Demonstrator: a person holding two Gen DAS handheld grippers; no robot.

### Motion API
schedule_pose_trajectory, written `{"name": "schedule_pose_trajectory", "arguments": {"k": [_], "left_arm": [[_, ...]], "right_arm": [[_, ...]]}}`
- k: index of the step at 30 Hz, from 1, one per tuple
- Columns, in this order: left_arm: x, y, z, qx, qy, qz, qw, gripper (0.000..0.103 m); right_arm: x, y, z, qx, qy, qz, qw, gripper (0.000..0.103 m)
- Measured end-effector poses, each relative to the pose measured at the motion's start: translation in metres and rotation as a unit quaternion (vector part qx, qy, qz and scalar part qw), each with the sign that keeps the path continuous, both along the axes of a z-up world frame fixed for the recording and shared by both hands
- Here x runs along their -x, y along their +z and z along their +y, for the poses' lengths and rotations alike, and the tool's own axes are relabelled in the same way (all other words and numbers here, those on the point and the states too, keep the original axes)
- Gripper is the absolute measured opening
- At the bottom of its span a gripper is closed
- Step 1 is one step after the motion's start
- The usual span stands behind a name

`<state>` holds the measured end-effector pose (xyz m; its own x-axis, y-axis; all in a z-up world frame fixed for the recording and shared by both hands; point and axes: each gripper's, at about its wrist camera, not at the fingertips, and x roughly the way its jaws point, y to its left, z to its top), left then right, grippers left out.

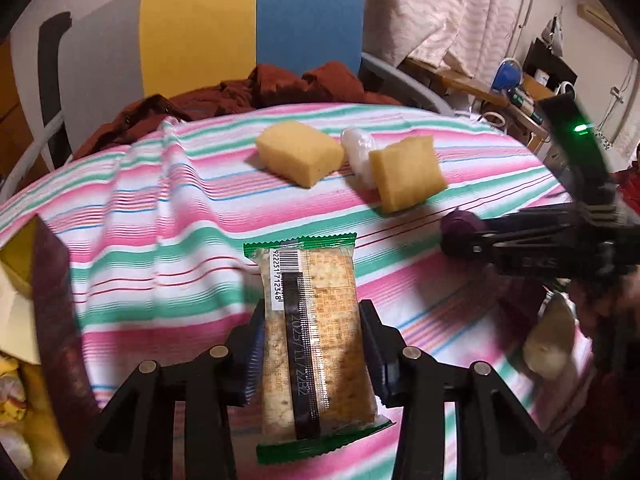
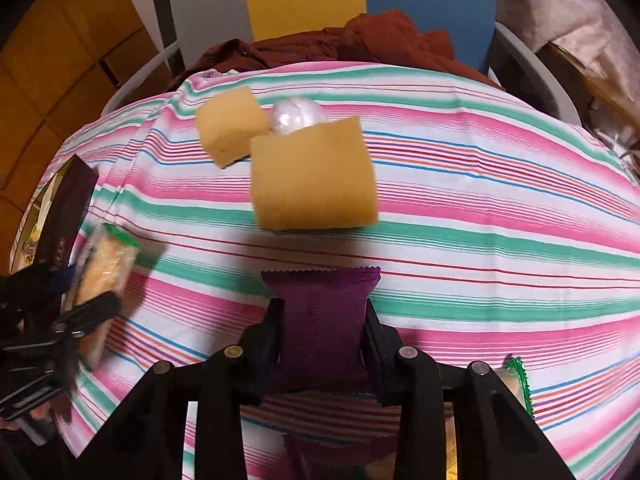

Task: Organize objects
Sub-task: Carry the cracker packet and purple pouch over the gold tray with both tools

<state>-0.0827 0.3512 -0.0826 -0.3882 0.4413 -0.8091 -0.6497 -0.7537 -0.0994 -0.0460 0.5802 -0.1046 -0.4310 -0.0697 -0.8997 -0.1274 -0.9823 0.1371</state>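
Green-edged clear cracker packet (image 1: 312, 344) clamped in the left gripper (image 1: 312, 344) and a purple foil snack pouch (image 2: 322, 320) pinched in the right gripper (image 2: 324, 344) hang above the striped tablecloth (image 1: 160, 216), where two yellow sponge blocks (image 1: 300, 151) and a white wrapped ball (image 1: 360, 152) apparently await sorting.
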Motion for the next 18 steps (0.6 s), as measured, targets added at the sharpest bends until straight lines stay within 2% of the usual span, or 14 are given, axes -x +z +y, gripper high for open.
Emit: {"name": "schedule_pose_trajectory", "arguments": {"k": [7, 11, 18], "left_arm": [[-0.019, 0.041, -0.05, -0.027, 0.015, 0.033, 0.999, 0.043], [-0.019, 0.057, -0.091, -0.05, 0.051, 0.034, 0.9969, 0.043], [-0.012, 0.071, -0.159, -0.069, 0.118, 0.044, 0.9897, 0.043]], "right_arm": [[0.01, 0.009, -0.021, -0.009, 0.001, -0.001, 1.0, 0.037], [0.016, 0.029, -0.045, 0.005, 0.005, 0.02, 1.0, 0.037], [0.024, 0.064, -0.115, 0.033, 0.046, 0.062, 0.996, 0.037]]}}
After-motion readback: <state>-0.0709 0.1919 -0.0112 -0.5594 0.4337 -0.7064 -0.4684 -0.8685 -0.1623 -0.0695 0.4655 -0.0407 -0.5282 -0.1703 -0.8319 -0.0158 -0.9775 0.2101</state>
